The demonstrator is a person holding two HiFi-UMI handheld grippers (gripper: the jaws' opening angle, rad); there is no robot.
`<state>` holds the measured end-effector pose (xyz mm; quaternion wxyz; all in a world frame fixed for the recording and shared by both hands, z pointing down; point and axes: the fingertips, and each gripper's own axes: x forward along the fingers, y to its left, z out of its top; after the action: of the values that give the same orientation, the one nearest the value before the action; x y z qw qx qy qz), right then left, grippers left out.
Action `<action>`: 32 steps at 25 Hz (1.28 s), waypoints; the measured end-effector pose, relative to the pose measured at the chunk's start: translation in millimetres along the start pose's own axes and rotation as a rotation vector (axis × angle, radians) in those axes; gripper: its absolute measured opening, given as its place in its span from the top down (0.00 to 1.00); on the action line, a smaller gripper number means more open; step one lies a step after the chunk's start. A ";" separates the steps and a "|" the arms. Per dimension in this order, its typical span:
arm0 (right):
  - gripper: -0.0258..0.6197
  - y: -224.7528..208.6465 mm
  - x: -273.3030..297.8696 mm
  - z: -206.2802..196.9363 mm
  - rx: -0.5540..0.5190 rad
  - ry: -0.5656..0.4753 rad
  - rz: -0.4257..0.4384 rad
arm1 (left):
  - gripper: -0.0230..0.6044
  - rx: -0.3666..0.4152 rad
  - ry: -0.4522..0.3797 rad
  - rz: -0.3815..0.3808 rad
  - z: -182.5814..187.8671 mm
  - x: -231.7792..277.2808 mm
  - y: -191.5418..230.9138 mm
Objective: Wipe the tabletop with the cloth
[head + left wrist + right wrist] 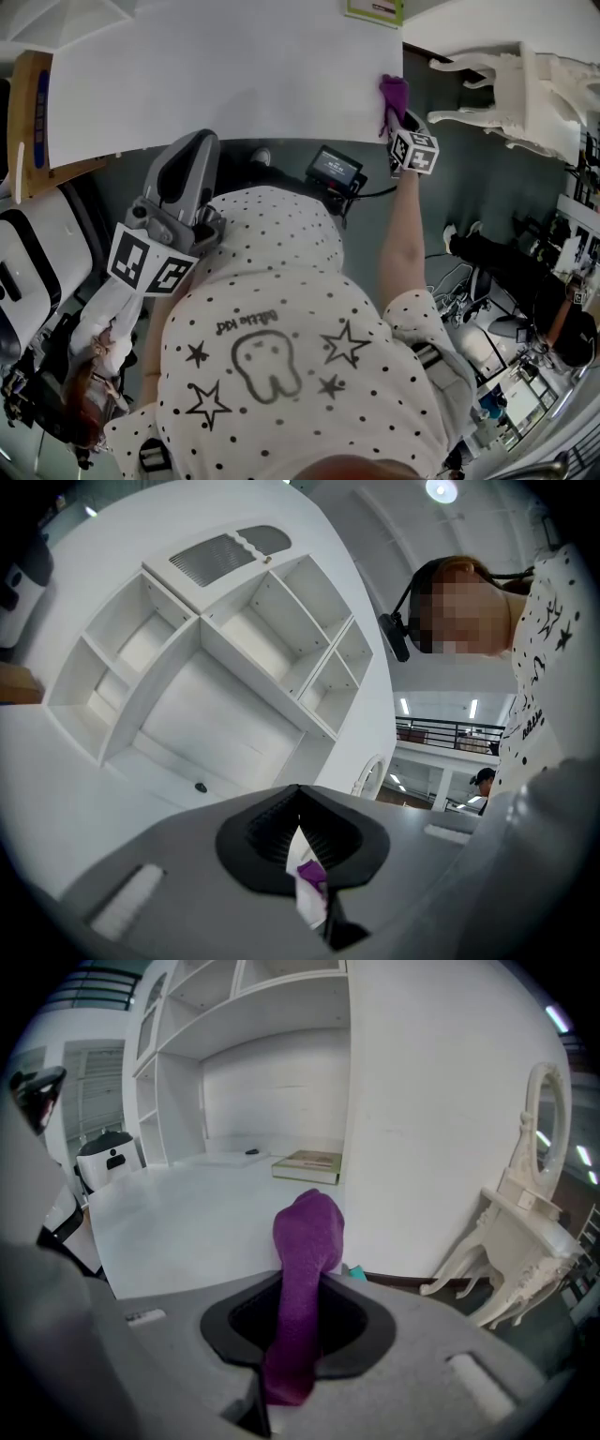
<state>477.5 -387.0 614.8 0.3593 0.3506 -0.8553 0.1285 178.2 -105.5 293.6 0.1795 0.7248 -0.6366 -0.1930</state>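
Observation:
The white tabletop (234, 75) fills the top of the head view. My right gripper (399, 120) is at the table's near right corner, shut on a purple cloth (394, 96) that rests on the table edge. In the right gripper view the purple cloth (307, 1241) rises from between the jaws of the right gripper (298, 1330), in front of the tabletop (187, 1222). My left gripper (192, 150) is held close to the body, below the table's near edge, away from the cloth. Its jaws in the left gripper view (300, 834) are together; only a thin white and purple sliver shows in the slit.
A white ornate dressing table (525, 89) stands right of the table, its mirror (542, 1119) upright. A green book (375, 9) lies at the table's far edge. A wooden panel (28, 112) and white appliance (28, 253) stand at the left. White shelves (216, 639) rise behind.

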 end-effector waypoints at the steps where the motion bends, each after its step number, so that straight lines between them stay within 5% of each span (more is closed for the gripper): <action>1: 0.85 -0.2 -0.4 1.5 0.015 0.003 -0.016 | 0.97 0.000 0.003 0.006 0.2 -3.3 2.6; 5: 0.85 21.9 -23.5 34.7 0.059 -0.119 -0.066 | 0.97 0.016 0.013 0.066 4.8 -22.0 23.6; 10: 0.85 117.0 -85.0 87.4 0.016 -0.288 0.014 | 0.97 0.069 0.004 0.178 20.9 -58.4 68.1; 16: 0.84 235.5 -150.1 116.1 -0.091 -0.388 0.098 | 0.98 0.081 -0.007 0.167 27.9 -105.1 80.8; 27: 0.84 356.9 -262.3 77.5 -0.034 -0.435 0.045 | 0.98 0.040 0.049 0.039 25.1 -189.6 38.5; 32: 0.84 383.7 -279.2 48.2 0.058 -0.416 0.032 | 0.98 0.063 0.027 0.064 28.2 -220.2 37.4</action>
<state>325.2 8.7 396.2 0.1624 0.3661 -0.9125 0.0837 106.6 107.9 299.6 0.1713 0.7118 -0.6627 -0.1576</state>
